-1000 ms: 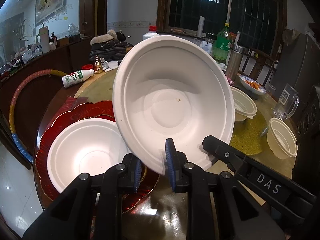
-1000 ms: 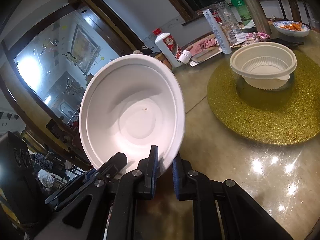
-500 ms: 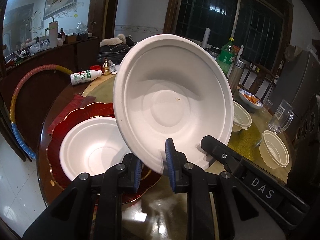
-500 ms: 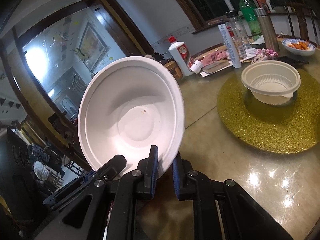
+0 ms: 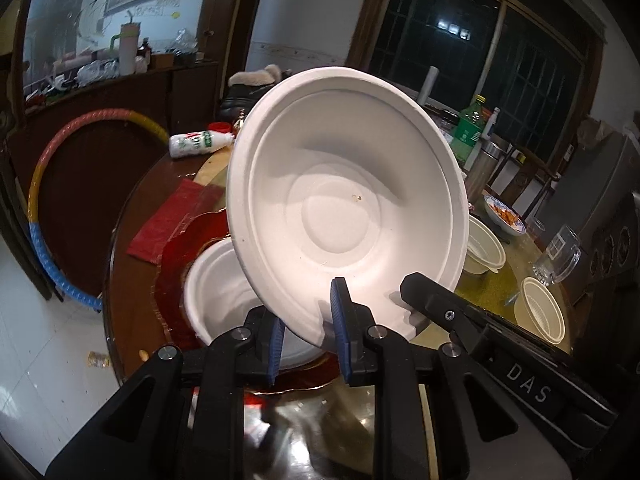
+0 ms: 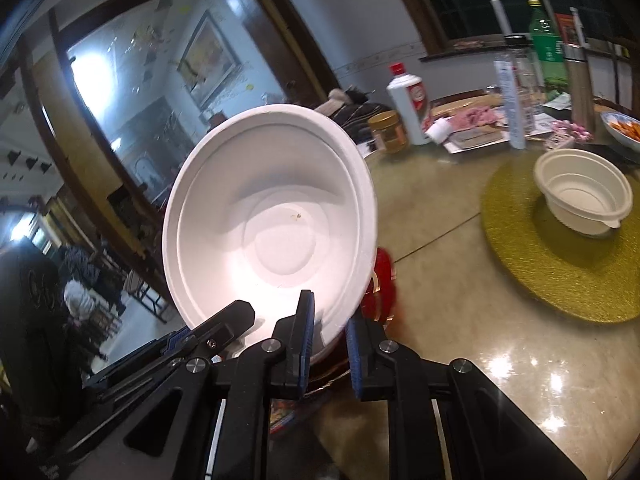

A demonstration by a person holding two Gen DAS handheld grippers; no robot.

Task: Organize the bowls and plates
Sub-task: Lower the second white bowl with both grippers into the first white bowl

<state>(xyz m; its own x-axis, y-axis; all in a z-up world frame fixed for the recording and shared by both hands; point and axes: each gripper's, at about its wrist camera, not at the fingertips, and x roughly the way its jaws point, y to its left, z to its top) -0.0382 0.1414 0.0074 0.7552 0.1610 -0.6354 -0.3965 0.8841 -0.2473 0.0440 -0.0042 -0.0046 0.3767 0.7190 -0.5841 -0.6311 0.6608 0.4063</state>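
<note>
Two grippers' fingers (image 5: 338,320) (image 6: 302,344) clamped on one tilted white bowl (image 5: 344,208) (image 6: 268,216)

My left gripper (image 5: 308,334) pinches the near rim of a white bowl (image 5: 344,208), tilted so its hollow faces me. My right gripper (image 5: 416,292) clamps the same rim just beside. Below sits a 2nd white bowl (image 5: 220,296) on a red plate (image 5: 176,276). To the right, 2 cream bowls (image 5: 540,312) rest on the table (image 5: 128,264).
</note>
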